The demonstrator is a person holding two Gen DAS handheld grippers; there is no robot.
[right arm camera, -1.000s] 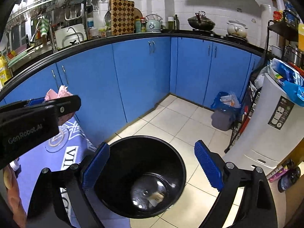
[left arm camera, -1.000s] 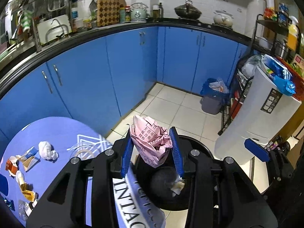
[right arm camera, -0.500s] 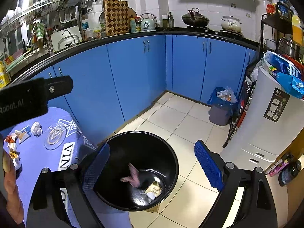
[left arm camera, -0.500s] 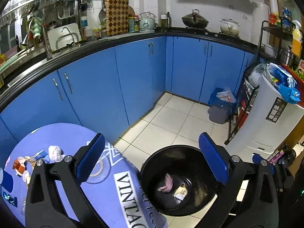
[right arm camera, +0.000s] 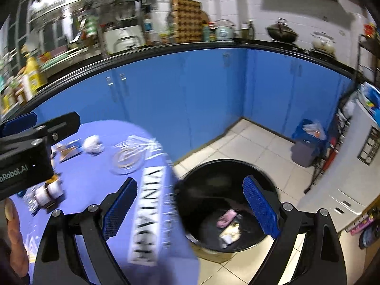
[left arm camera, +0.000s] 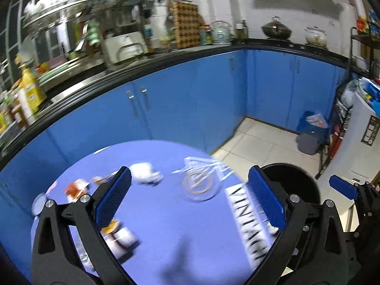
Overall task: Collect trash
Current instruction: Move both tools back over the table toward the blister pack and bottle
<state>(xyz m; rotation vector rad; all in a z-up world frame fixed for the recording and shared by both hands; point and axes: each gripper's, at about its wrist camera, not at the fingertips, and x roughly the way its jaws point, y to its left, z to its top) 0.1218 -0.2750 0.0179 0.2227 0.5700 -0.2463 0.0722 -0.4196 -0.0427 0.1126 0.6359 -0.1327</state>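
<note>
Both claws gape empty: the left gripper [left arm camera: 190, 204] over the blue table [left arm camera: 166, 225], crumpled white paper [left arm camera: 146, 177] blurrily at eleven o'clock, the right gripper [right arm camera: 190, 211] beside the black bin [right arm camera: 213, 185].

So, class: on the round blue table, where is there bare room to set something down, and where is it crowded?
Free: the table middle and near edge, between the left gripper, the ring print and the white lettering. Crowded: the left side, with the crumpled tissue, wrappers and small cups.
</note>
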